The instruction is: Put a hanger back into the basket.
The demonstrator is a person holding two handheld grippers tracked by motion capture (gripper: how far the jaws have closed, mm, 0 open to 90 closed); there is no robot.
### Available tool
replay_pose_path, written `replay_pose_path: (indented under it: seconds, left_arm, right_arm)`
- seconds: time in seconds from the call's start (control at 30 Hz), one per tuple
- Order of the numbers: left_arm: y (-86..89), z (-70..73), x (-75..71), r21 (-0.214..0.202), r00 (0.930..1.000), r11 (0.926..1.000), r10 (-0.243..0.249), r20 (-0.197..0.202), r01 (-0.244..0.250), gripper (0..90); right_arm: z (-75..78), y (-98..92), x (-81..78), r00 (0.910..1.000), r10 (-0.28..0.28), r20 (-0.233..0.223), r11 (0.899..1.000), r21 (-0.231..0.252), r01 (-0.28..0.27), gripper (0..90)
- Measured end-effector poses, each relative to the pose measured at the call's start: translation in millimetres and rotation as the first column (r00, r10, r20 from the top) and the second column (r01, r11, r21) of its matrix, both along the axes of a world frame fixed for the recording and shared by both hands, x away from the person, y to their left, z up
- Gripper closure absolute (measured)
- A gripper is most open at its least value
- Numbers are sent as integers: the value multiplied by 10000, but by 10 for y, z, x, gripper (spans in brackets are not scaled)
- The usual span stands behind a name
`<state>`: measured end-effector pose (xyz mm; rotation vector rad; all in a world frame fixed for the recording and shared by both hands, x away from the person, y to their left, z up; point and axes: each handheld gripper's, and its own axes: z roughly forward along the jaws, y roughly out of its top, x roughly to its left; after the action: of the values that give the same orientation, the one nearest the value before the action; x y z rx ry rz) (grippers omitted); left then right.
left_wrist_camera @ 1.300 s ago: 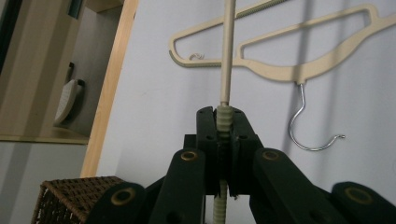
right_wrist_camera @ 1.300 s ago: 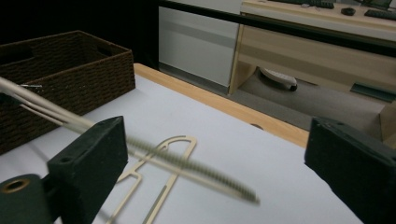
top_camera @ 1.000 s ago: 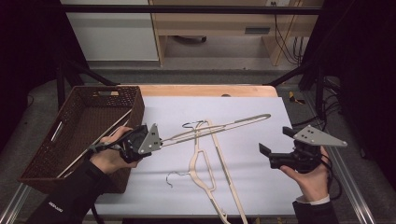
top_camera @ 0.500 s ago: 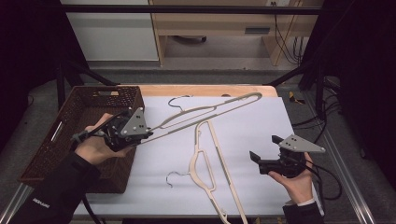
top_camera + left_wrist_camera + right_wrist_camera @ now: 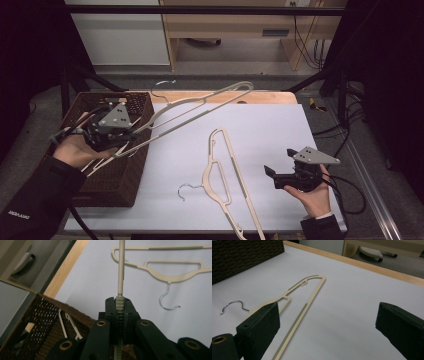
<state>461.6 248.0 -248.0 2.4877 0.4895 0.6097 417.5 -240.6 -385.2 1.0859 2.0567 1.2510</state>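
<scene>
My left gripper (image 5: 131, 134) holds the raised hanger (image 5: 200, 105) with its jaws shut on the ribbed end of one arm; the left gripper view shows the ridged bar (image 5: 119, 305) pinched between the two pads. I judge that I grip there because the ridges resist slipping and the end of the arm lets the rest of the hanger swing clear of the desk (image 5: 280, 130).

The held hanger is off the desk surface. Its gripped end sits above the rim of the wicker basket (image 5: 137, 175) at the left of the desk. Its long axis runs from my left jaws up and away toward the far right, with the far shoulder highest. Its metal hook (image 5: 162, 86) points off the far edge of the desk. In my judgement this attitude suits lowering it lengthwise into the basket, where other pale hangers (image 5: 65, 325) already lie.

My right gripper (image 5: 270, 175) rests low over the near right of the desk with its jaws wide apart and nothing between them. It faces the second hanger (image 5: 227, 170), which lies flat on the white sheet. That hanger's long axis runs from the far middle of the desk to the near edge, and its hook (image 5: 187, 189) curls to the left. I judge the right jaws are positioned to take this one next.
</scene>
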Motion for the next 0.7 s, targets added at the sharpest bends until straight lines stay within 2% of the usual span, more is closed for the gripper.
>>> replay_pose_path:
  seconds: [0.03,0.13,0.27,0.47,0.63,0.67,0.7]
  left_arm:
    - [54,5,7,-26,9999,10000,92,-90,-93,855]
    - [226,14,23,76,9989,9988,474,-24,-474,856]
    - [464,27,48,114,9943,9942,1069,6,-1069,856]
    - [802,25,41,147,9763,9763,2160,116,-2161,856]
    - [1020,-69,-15,340,9620,9614,2730,23,-2729,856]
    - [1056,-95,-24,469,9604,9595,2785,-100,-2777,855]
    - [1090,-118,-36,530,9558,9545,2940,-30,-2935,856]
  right_arm:
    - [-5,2,0,10000,-2,26,10000,-20,2,57]
    - [-11,12,-2,10000,24,-65,10000,-22,-25,57]
    - [-20,23,6,9999,84,-82,10000,-47,-85,57]
    - [-26,31,6,9998,140,-135,9999,-82,-141,57]
    - [-30,39,12,9996,199,-190,9998,-66,-201,56]
    - [-32,44,13,9995,231,-207,9997,-53,-232,56]
    - [-33,48,14,9995,238,-224,9997,-31,-239,56]
